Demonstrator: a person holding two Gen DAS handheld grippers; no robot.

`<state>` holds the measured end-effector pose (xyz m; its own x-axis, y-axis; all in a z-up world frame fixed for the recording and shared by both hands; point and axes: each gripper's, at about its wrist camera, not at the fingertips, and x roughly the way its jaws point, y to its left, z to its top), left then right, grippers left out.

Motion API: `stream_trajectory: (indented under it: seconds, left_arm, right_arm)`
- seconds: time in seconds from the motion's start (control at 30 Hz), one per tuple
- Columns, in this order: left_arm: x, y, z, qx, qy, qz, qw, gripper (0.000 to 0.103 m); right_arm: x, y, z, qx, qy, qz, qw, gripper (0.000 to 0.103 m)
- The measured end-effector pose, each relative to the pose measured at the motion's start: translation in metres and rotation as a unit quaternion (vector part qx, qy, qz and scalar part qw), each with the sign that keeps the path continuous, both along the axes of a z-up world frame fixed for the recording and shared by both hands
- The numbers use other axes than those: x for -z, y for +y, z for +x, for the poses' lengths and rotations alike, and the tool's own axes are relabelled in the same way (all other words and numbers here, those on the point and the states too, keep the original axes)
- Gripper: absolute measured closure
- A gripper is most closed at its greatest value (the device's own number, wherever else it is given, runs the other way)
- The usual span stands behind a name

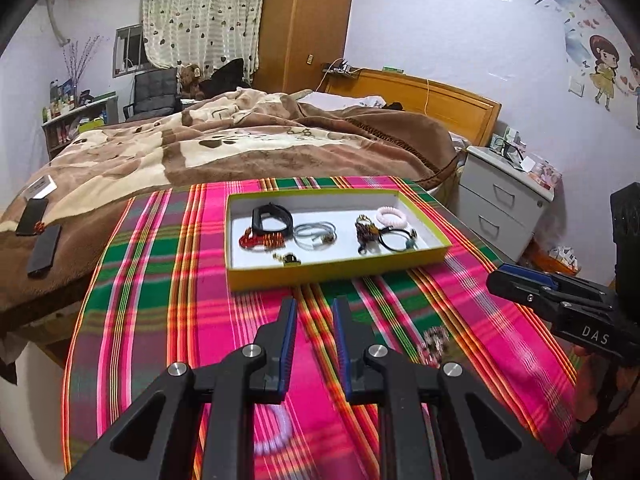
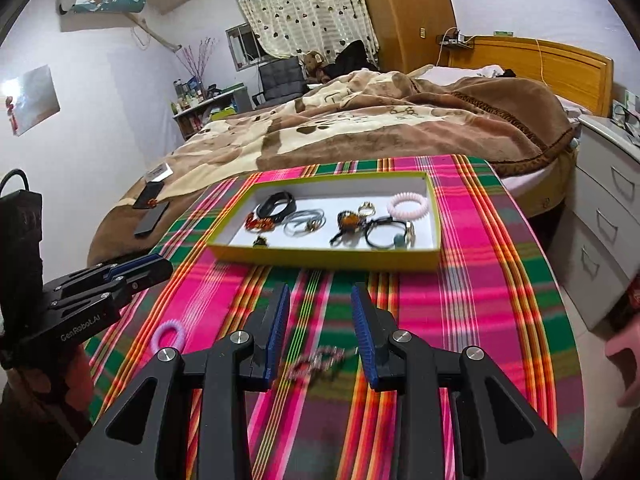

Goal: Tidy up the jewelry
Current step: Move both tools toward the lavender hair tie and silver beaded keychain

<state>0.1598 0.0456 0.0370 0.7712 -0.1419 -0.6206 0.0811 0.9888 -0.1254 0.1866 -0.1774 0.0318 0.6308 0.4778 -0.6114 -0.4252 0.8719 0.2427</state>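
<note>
Both tools hang over a bench covered with a bright pink, green and orange striped cloth (image 1: 168, 280). The left tool (image 1: 314, 308) has its two blue-lined fingers a little apart, with nothing between them. The right tool (image 2: 320, 296) has its fingers spread wider, and it holds nothing too.

On the cloth just below the right tool lies a small beaded bracelet (image 2: 316, 362), dark and blurry. A pale purple spiral hair tie (image 2: 170, 336) lies on the cloth near the left tool, not touching the bracelet.

Farther back on the bench sits a flat yellow-green cardboard box with a white inside (image 2: 320, 258). It holds many small things: a black wrist band (image 2: 276, 204), a red beaded bracelet (image 1: 256, 240), a grey looped cord (image 2: 304, 220), a pink spiral hair tie (image 2: 408, 204), a black hair tie with a blue-green bead (image 2: 386, 236) and a dark brown beaded piece (image 2: 346, 220). The red bracelet touches the black band.

Behind the bench is a bed with a brown and cream blanket (image 1: 240, 140). A white drawer cabinet (image 1: 500, 208) stands beside the bed.
</note>
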Motion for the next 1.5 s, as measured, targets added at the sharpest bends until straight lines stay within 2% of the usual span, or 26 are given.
stream_trajectory:
  seconds: [0.37, 0.67, 1.0, 1.5]
  left_arm:
    - [0.01, -0.009, -0.06, -0.001, -0.004, 0.009, 1.0, 0.085]
    - [0.017, -0.002, -0.081, -0.005, -0.001, 0.006, 1.0, 0.085]
    - [0.025, 0.01, -0.085, -0.02, 0.005, 0.01, 0.9997, 0.085]
    - [0.048, 0.033, -0.06, -0.049, 0.041, 0.009, 0.9979, 0.085]
  right_arm:
    - [0.015, -0.009, -0.05, 0.0, 0.018, 0.013, 1.0, 0.07]
    - [0.018, -0.013, -0.066, 0.005, 0.026, 0.025, 0.999, 0.07]
    - [0.022, -0.006, -0.068, 0.005, 0.031, 0.018, 0.999, 0.07]
    - [0.044, 0.011, -0.04, 0.016, 0.059, 0.001, 0.998, 0.069]
